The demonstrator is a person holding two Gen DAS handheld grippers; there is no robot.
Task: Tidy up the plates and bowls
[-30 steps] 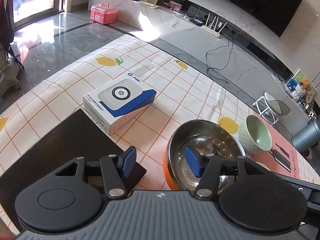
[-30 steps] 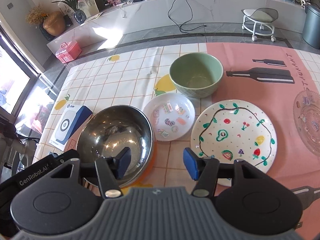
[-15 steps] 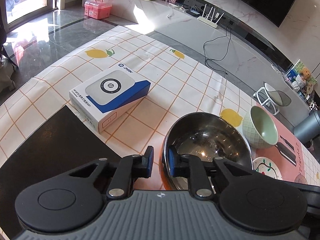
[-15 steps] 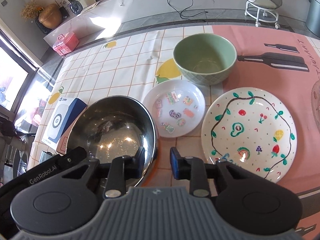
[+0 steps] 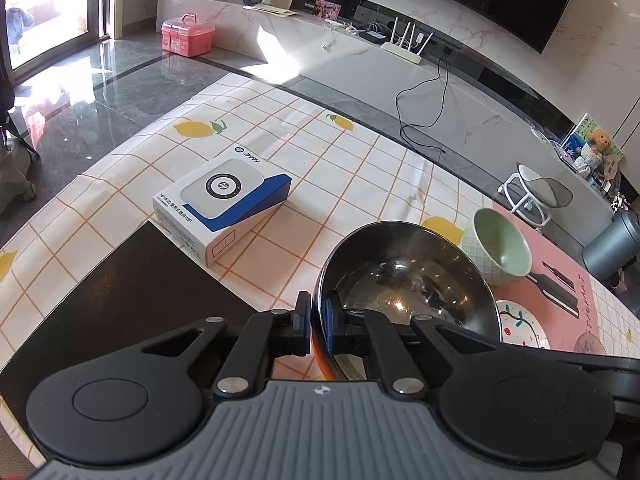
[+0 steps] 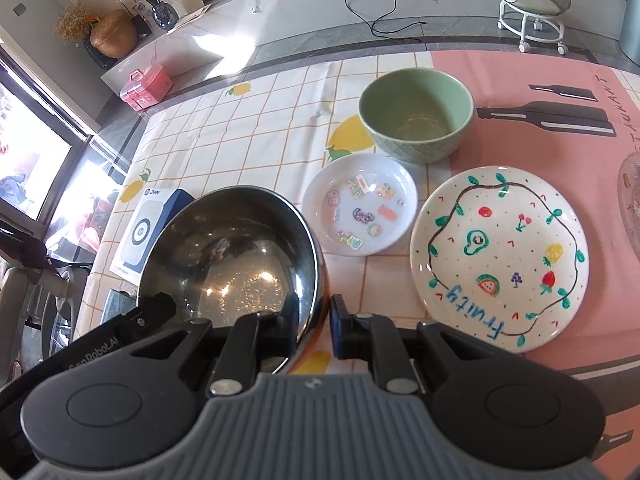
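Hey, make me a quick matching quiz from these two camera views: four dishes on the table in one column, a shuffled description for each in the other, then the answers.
1. steel bowl
2. green bowl
3. small white plate
4. large white plate

A. reads "Fruity"
B. colourful stickers inside
C. rim clamped by both grippers
D. empty, farthest from the camera

Pairs: 1-C, 2-D, 3-B, 4-A

Glass dish (image 6: 631,204) cut off at the right edge, steel bowl's (image 6: 240,248) near rim hidden — behind gripper fingers (image 6: 340,332)
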